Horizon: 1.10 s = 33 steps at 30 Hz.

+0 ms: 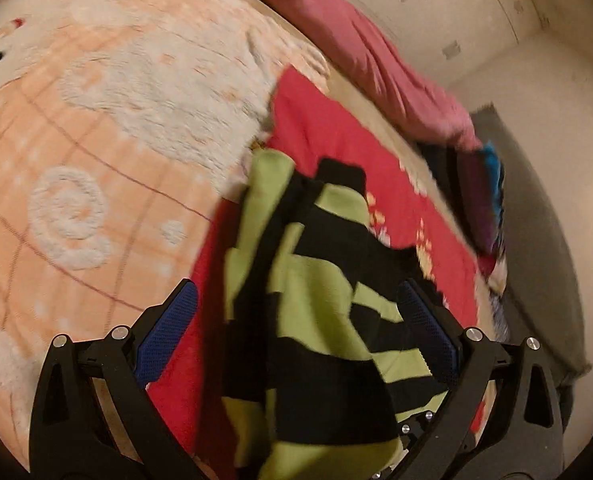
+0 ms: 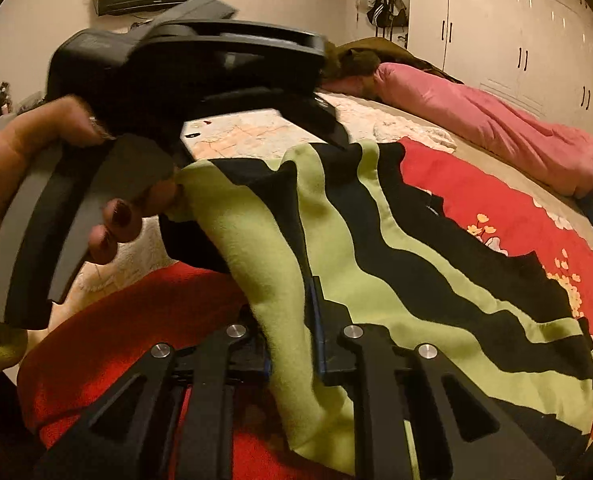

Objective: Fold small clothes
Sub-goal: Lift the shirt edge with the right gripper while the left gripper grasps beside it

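Bedroom; red floral blanket (image 2: 496, 200) covering the bed. Striped green-black garment (image 2: 376, 240) lies across it. Right gripper (image 2: 292, 340) pinches its near edge; left gripper (image 1: 296, 320) straddles it, jaws spread. Risk: one-sided hold lets fabric bunch, skewing the fold.

A red floral blanket (image 2: 496, 200) lies beside a fluffy peach blanket (image 1: 96, 140). A pink duvet (image 2: 496, 128) lies beyond, near white wardrobes (image 2: 516, 32).
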Tool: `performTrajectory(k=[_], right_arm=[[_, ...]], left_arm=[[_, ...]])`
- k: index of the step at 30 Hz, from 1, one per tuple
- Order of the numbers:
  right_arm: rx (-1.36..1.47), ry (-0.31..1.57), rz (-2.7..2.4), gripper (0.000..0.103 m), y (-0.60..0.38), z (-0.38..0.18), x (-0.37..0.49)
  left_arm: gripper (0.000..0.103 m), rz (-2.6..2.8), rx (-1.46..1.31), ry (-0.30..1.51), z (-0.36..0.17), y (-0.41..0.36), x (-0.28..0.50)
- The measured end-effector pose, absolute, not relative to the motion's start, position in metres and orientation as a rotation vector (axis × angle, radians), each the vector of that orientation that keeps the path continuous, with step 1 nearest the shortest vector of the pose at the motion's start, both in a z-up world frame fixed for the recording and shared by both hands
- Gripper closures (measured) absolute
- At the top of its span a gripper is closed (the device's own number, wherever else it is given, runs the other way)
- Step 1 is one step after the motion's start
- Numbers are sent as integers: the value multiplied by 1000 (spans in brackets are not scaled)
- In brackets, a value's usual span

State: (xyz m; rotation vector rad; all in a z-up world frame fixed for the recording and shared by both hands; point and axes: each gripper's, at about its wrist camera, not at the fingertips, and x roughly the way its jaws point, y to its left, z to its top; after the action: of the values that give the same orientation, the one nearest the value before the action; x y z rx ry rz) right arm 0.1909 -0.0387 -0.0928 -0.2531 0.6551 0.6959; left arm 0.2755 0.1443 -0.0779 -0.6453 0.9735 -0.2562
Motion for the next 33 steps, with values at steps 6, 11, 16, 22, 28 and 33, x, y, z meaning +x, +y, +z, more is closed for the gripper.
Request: performTrajectory(k=[6,11,16,22,28,33], right_arm=[[-244,660,710,89,-41,-96,193],[-235,664,710,89,-40,-97,194],[-226,665,707,89,-42,-95,192],[-206,650,698,90,-54,-86,188],[-158,628,669,93,-81,-70,181],[-122,608,639,96,-111,-57,174]], left_arm=[[37,-245,-565,1049,-82,122,295],[71,-179,-490,1057,-83,118,294],[79,-166,-470,1026,-75,118,285],[81,-178,-438,987,-53,103,281],[82,-214,-410,957,-25,75,278],[82,-246,-403,952,-8,44,277]])
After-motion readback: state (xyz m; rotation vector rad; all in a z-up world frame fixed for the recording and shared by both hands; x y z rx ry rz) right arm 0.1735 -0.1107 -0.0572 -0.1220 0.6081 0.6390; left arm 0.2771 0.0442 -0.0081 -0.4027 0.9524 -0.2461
